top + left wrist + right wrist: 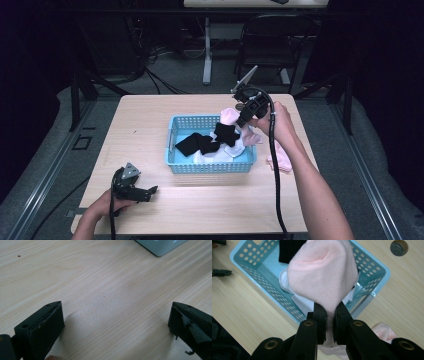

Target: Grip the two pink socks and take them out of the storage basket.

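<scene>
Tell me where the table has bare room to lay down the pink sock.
Bare table lies left of the blue basket, and in front of it, between the basket and the left gripper. Crowded: the basket itself, and its right side, where another pink sock lies under the right gripper clamping the pink sock.

Socks [210,144] in basket [210,168], mid-table [150,120]

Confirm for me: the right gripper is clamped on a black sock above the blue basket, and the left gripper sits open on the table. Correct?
Not quite. The right gripper is clamped on a pink sock, not a black one; the right gripper view shows it plainly. The rest stands: it hangs above the blue basket, and the left gripper is open over the table.
</scene>
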{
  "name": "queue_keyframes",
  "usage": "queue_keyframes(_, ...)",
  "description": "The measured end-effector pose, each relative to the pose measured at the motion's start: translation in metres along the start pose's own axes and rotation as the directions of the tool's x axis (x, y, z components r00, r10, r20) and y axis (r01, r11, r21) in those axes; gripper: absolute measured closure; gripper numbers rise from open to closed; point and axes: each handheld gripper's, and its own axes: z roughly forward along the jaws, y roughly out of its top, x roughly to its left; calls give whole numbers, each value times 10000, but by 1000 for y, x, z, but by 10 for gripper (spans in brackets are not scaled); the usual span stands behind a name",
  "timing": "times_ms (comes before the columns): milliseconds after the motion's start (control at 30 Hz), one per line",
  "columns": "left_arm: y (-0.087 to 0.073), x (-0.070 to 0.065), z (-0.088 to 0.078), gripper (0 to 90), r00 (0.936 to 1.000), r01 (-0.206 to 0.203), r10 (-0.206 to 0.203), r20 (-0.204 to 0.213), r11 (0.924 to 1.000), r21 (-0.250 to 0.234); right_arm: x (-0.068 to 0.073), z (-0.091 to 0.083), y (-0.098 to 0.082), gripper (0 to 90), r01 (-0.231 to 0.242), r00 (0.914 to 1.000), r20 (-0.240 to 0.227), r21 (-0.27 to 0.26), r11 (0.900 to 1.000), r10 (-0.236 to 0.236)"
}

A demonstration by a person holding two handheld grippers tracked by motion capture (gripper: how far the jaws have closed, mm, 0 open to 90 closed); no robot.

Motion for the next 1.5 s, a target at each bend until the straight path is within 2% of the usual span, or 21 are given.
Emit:
queue_keyframes(233,0,0,0,2,10000,-31,31,9,10000,13,-11,-11,-9,827,-240,9995,209,-10,9997,240)
queue_keyframes(433,0,0,0,2,10000,-59,59,2,10000,18,-26,-20,-22,827,-571,9977,362,43,9984,569)
queue_keyframes(533,0,0,0,2,10000,-41,41,1,10000,17,-35,-24,-30,827,-775,9960,448,-5,9970,774)
queue_keyframes(567,0,0,0,2,10000,-28,28,3,10000,9,-42,-26,-36,826,-869,9949,512,62,9962,865)
queue_keyframes(633,0,0,0,2,10000,-55,55,5,10000,10,-46,-26,-39,827,-989,9936,559,47,9951,985)
queue_keyframes(700,0,0,0,2,10000,-17,17,0,10000,2,-58,-24,-49,826,-1333,9892,622,25,9911,1329)
queue_keyframes(767,0,0,0,2,10000,-38,38,-1,10000,17,-62,-23,-53,826,-1458,9871,676,61,9893,1450)
queue_keyframes(800,0,0,0,2,10000,-37,38,-3,10000,16,-71,-19,-60,826,-1714,9829,708,137,9851,1700)
queue_keyframes(867,0,0,0,2,10000,-48,48,-10,10000,23,-78,-13,-67,826,-2006,9771,747,126,9796,1991)
queue_keyframes(967,0,0,0,2,10000,-35,36,-14,10000,19,-88,-1,-78,826,-2314,9699,846,285,9724,2283)
queue_keyframes(1000,0,0,0,2,10000,-35,36,-14,10000,19,-88,-1,-78,826,-2314,9699,846,285,9724,2283)
queue_keyframes(1100,0,0,0,2,10000,-35,35,-5,10000,18,-103,21,-95,825,-2829,9562,935,539,9576,2773)
queue_keyframes(1133,0,0,0,2,10000,-34,34,-15,10000,20,-106,25,-99,825,-2905,9545,894,617,9549,2846)
queue_keyframes(1167,0,0,0,2,10000,-39,39,-15,10000,21,-111,33,-104,825,-3120,9477,913,648,9479,3058)
queue_keyframes(1233,0,0,0,2,10000,-42,42,-14,10000,22,-115,44,-110,824,-3353,9403,893,754,9391,3285)
queue_keyframes(1267,0,0,0,2,10000,-39,39,-15,10000,21,-118,50,-113,823,-3371,9400,880,870,9375,3298)
queue_keyframes(1300,0,0,0,2,10000,-35,35,-13,10000,22,-119,57,-117,823,-3542,9334,890,760,9321,3475)
queue_keyframes(1333,0,0,0,2,10000,-35,35,-13,10000,22,-119,57,-117,823,-3542,9334,890,760,9321,3475)
queue_keyframes(1367,0,0,0,2,10000,-40,40,-14,10000,21,-123,70,-122,821,-3772,9247,880,812,9226,3703)
queue_keyframes(1467,0,0,0,2,10000,-38,38,-13,10000,20,-125,80,-125,817,-3758,9255,914,989,9214,3676)
queue_keyframes(1500,0,0,0,2,10000,-35,35,-13,10000,24,-126,85,-127,817,-3904,9194,936,1005,9152,3819)
